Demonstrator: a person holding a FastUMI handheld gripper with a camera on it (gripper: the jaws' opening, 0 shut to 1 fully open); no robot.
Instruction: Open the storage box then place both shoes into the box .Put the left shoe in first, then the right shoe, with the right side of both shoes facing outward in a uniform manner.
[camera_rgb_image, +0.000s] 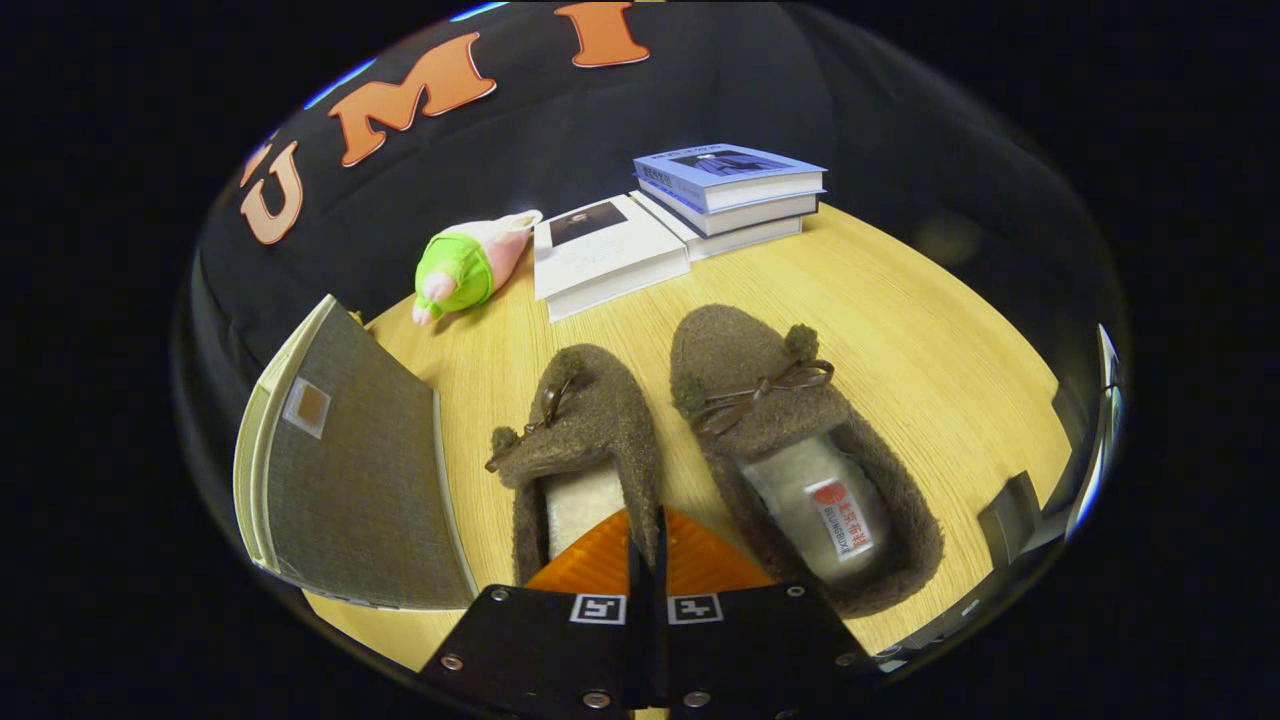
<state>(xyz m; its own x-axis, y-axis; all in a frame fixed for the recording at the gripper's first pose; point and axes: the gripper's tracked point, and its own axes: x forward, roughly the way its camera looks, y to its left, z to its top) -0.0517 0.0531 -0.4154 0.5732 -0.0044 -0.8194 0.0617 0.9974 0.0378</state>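
Ahead, a pale wooden table (900, 330) backed by black cloth carries two brown shoes (770, 420), a grey storage box (350, 480) beside them, books (720, 190) and a plush toy (465, 265). The gripper (647, 545) pinches the left shoe's (590, 430) edge, fingers nearly together.

1. A light wooden surface (900, 330) carries everything in view.
2. A soft toy (465, 265) in green and pink lies on its side near the far edge of the surface, against the black cloth wall.
3. A white book (605, 255) lies flat just beside the toy, its cover up.
4. A stack of books (735, 190), the top one blue, sits touching the white book's far side.
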